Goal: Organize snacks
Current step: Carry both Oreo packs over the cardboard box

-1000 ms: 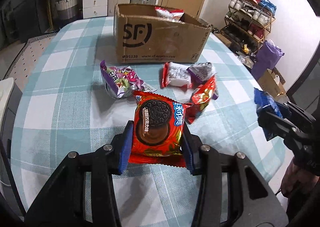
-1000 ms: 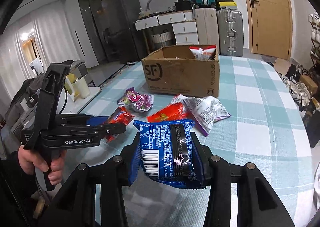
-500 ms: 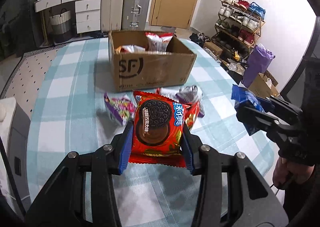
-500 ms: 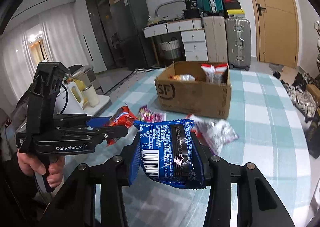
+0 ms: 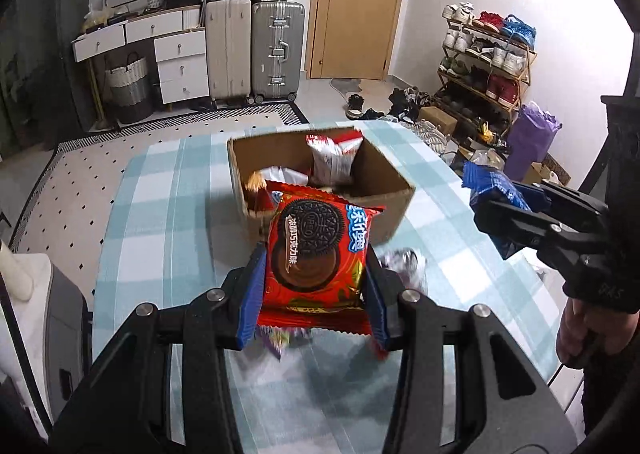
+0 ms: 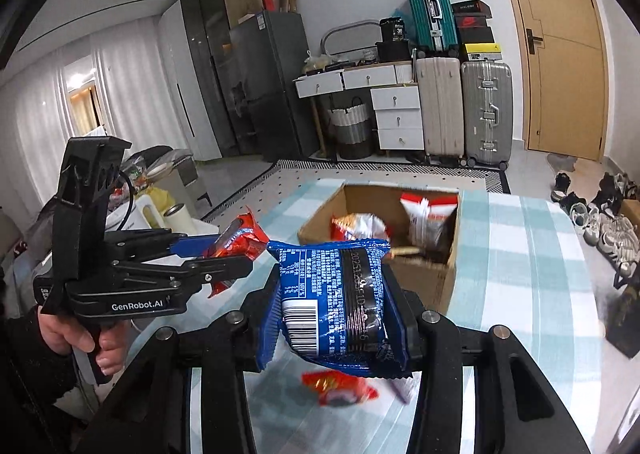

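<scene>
My left gripper is shut on a red Oreo packet and holds it above the table, just short of the open cardboard box. My right gripper is shut on a blue snack packet, also held high before the box. The box holds several packets, among them a red and white one. In the right wrist view the left gripper is at the left with the red packet. In the left wrist view the right gripper is at the right with the blue packet.
Loose packets lie on the checked tablecloth below the grippers: a purple one, a silver one and a red one. A kettle and cups stand at the table's left. Suitcases and a shoe rack stand beyond.
Both grippers have risen and moved forward towards the box with their packets still held. The box's inside has come into view and the loose packets now lie beneath the grippers.
</scene>
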The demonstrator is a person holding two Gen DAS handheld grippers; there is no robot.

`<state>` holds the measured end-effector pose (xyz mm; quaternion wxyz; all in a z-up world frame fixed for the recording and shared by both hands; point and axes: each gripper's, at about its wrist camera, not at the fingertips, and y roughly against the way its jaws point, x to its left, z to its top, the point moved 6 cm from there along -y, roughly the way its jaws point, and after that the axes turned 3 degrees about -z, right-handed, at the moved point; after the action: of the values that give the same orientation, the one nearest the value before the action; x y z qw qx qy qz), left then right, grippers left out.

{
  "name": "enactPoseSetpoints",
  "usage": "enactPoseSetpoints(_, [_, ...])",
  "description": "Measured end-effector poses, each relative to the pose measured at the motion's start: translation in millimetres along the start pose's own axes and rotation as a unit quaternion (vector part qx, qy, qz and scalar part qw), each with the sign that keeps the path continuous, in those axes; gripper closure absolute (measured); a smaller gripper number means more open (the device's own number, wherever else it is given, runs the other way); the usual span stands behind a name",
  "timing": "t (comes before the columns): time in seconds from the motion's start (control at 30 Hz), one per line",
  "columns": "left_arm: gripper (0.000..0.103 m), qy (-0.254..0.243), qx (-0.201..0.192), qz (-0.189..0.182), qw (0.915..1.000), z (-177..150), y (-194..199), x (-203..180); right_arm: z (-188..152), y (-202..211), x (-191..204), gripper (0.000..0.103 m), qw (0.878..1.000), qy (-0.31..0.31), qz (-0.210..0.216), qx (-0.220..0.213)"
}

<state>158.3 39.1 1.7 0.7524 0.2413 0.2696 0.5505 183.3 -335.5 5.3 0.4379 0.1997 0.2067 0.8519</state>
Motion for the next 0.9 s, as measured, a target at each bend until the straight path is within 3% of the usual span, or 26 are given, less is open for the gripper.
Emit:
enactPoseSetpoints(0.2, [0.062,-0.018,-0.003,0.009,0.9998,41.7,-25.6,-1.8,30.9,-15.3,-23.9,0.058,1.0,-0.001,-0.007,-0.007])
enactPoseSetpoints(0.5, [0.062,-0.003,0.022,0.001,0.9998,91.2,-78.0,13.9,68.9,-59.0,-57.1,0.058,1.0,-0.016,-0.005,0.002])
enactPoseSetpoints(0.9, [0.062,-0.001,0.052,-0.004,0.9987,117.7,-153.2,28.8,90.7,-128.1,-82.5,0.058,1.0,-0.018,-0.002,0.021])
